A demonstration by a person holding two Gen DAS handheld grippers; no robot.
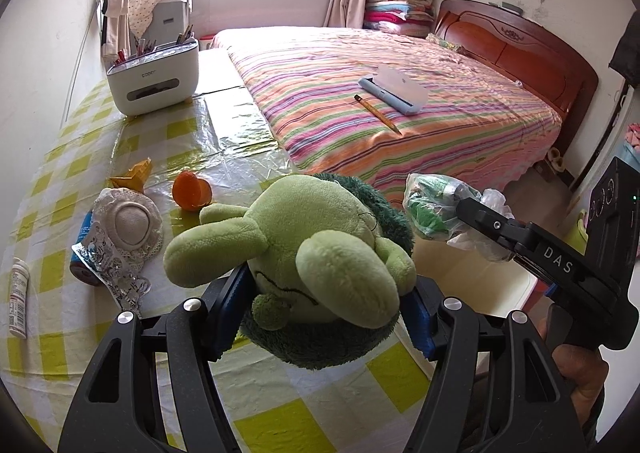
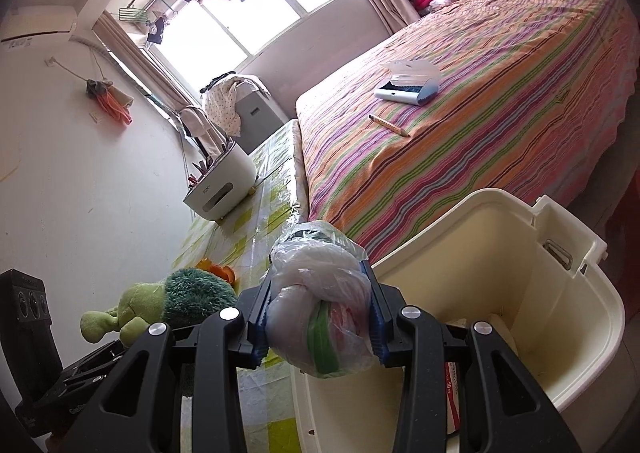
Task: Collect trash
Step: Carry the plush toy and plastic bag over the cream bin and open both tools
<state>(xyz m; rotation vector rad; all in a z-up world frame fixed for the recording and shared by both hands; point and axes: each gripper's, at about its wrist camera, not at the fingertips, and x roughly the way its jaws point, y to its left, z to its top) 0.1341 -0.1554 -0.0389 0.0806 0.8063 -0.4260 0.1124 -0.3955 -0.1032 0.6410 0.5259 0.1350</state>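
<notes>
My left gripper [image 1: 320, 313] is shut on a green plush toy [image 1: 320, 253] and holds it over the checked table [image 1: 80, 157]; the toy also shows in the right wrist view [image 2: 176, 301]. My right gripper [image 2: 318, 325] is shut on a knotted clear plastic bag of trash [image 2: 320, 313], held just over the near rim of a cream bin [image 2: 520, 293]. The bag also shows in the left wrist view [image 1: 436, 209], beyond the table's right edge. The bin holds some paper packaging at its bottom.
On the table lie an orange cup [image 1: 192, 191], a yellow paper scrap [image 1: 134, 173], a lace pad [image 1: 130, 223], a foil blister pack [image 1: 112, 265], a small white bottle [image 1: 18, 287] and a white organizer box [image 1: 154, 75]. A striped bed [image 1: 400, 101] carries a pencil and a blue case.
</notes>
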